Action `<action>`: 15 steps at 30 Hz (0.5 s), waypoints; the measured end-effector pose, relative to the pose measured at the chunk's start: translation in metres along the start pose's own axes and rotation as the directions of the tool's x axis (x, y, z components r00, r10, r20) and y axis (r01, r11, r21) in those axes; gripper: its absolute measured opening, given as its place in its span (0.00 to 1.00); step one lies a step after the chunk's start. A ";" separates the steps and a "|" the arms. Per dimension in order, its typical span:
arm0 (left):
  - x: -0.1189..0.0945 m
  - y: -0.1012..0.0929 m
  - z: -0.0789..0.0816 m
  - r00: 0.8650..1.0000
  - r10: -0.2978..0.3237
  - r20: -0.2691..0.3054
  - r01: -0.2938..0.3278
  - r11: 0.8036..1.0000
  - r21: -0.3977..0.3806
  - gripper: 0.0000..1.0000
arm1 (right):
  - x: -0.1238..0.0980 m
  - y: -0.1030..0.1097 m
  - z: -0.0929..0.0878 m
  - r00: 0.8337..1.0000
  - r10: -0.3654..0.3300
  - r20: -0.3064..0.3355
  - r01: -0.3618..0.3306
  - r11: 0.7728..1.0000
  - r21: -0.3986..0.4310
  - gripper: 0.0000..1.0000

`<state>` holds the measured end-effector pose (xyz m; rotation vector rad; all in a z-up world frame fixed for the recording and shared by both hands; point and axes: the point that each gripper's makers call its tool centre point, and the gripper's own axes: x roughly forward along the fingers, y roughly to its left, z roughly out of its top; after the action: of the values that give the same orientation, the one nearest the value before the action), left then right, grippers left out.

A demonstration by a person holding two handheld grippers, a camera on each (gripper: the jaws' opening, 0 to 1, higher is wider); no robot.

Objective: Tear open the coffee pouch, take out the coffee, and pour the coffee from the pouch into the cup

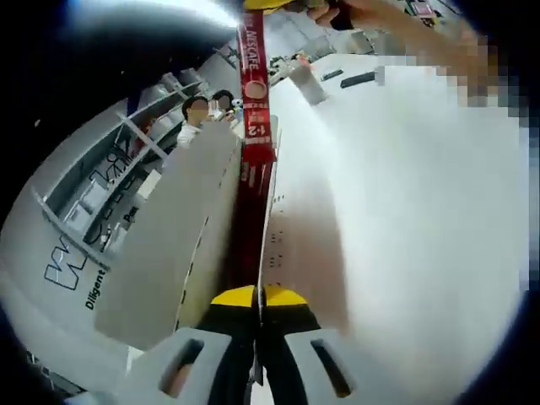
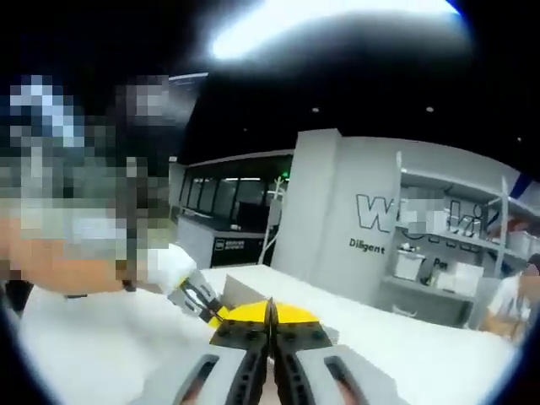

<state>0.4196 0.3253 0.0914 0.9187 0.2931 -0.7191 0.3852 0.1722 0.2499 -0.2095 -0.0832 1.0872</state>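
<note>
A white table (image 1: pixel 405 194) spreads wide, with a dark flat object (image 1: pixel 358 79) and a small pale block (image 1: pixel 307 84) at its far end. A tall white panel (image 1: pixel 169 245) stands on edge to the left. Further left run grey wall shelves (image 1: pixel 126 160), with two people (image 1: pixel 202 114) beside them. In the right gripper view a grey wall (image 2: pixel 371 228) bears lettering beside shelves holding white boxes (image 2: pixel 456 274).

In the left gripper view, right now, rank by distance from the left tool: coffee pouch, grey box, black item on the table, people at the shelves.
1. Coffee pouch: clamped in the left tool.
2. Grey box: just left of the pouch.
3. Black item at upper right and people at upper left: too close to call.
</note>
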 end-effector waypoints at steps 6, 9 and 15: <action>0.009 0.025 -0.002 0.989 -0.148 -0.012 0.147 0.985 -0.088 0.03 | -0.008 -0.003 0.010 0.999 0.000 0.034 0.000 1.000 0.014 0.00; 0.013 0.043 -0.005 0.979 -0.203 -0.011 0.199 0.968 -0.151 0.03 | -0.014 -0.003 0.015 0.999 0.000 0.053 -0.001 1.000 0.023 0.00; 0.019 0.057 -0.008 0.950 -0.312 0.008 0.304 0.919 -0.252 0.03 | -0.021 -0.002 0.025 0.996 0.003 0.087 -0.005 1.000 0.027 0.01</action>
<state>0.4726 0.3456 0.1118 0.6484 0.5541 -0.9346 0.3730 0.1560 0.2752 -0.1382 -0.1457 1.1006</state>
